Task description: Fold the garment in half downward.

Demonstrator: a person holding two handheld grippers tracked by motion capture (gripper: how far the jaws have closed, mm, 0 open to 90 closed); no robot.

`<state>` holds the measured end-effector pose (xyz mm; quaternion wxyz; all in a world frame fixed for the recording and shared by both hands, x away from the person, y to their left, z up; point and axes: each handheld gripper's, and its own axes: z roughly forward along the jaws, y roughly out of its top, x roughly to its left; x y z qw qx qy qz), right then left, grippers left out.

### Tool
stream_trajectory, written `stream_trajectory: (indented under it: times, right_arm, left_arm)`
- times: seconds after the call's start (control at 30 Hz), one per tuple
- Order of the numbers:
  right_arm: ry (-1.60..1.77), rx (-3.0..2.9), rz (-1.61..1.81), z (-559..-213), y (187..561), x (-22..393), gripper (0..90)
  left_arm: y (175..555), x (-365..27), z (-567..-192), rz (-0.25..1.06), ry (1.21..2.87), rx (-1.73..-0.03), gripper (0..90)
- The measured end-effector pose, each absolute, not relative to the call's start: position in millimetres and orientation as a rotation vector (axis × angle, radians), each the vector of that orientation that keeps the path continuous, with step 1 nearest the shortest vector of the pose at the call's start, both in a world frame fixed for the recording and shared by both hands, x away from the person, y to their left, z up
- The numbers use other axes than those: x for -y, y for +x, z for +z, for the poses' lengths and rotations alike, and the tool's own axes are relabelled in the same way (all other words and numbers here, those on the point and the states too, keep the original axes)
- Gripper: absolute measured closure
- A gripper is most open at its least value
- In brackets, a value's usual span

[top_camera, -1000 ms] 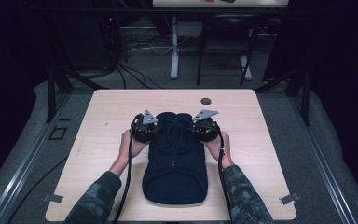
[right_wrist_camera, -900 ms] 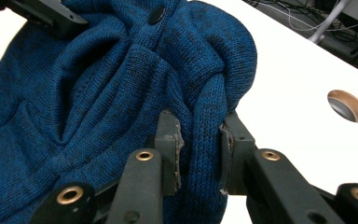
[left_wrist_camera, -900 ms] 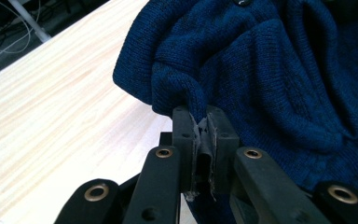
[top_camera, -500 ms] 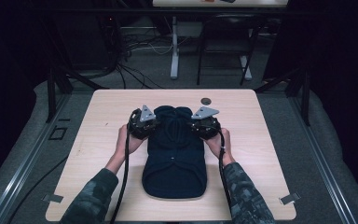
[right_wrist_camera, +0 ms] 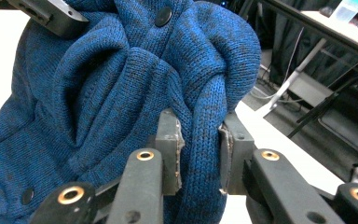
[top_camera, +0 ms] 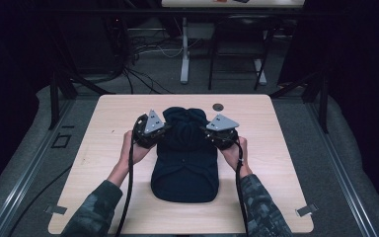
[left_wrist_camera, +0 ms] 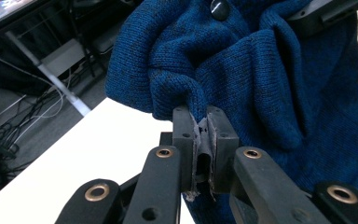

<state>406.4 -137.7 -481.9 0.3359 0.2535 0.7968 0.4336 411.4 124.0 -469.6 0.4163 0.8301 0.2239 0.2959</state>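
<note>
Both tongs are clenched on a dark blue knitted garment [top_camera: 184,158] that lies in the middle of the pale wooden table [top_camera: 103,128]. On the left, the left gripper [top_camera: 157,132] pinches a thin fold of knit between its jaws — in the left gripper view [left_wrist_camera: 204,135] the fabric is squeezed flat there, just beside the table edge. A dark button [left_wrist_camera: 219,8] sits higher up on the bunched cloth. Across the garment, the right gripper [top_camera: 212,133] grips a thick rolled fold; in the right gripper view [right_wrist_camera: 199,140] the jaws stand apart around it, pads pressing both sides. The garment's far end is lifted and bunched between the two grippers — its near end rests flat. A small dark disc [top_camera: 218,106] lies near the table's far edge.
</note>
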Motion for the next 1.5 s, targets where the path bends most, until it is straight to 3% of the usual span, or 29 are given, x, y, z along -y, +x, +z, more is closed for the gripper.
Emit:
stream_trajectory:
  times: [0.73,1.0,1.23,1.5]
  right_arm:
    - [0.510,-2.024,1.130,-503.0,362.9,130.5,73.8]
    - [0.502,-2.018,1.114,-506.5,371.6,132.9,74.0]
    - [0.526,-1.969,1.110,-496.8,390.2,133.7,74.1]
    - [0.453,-1.830,1.067,-481.2,385.2,129.4,74.2]
  left_arm:
    - [378.6,-137.2,-492.1,0.717,2.070,-0.568,84.6]
    - [388.0,-132.8,-491.8,0.742,2.085,-0.570,84.7]
    - [409.9,-123.7,-477.2,0.820,2.062,-0.559,84.7]
    - [405.2,-120.5,-461.8,0.937,1.981,-0.520,84.8]
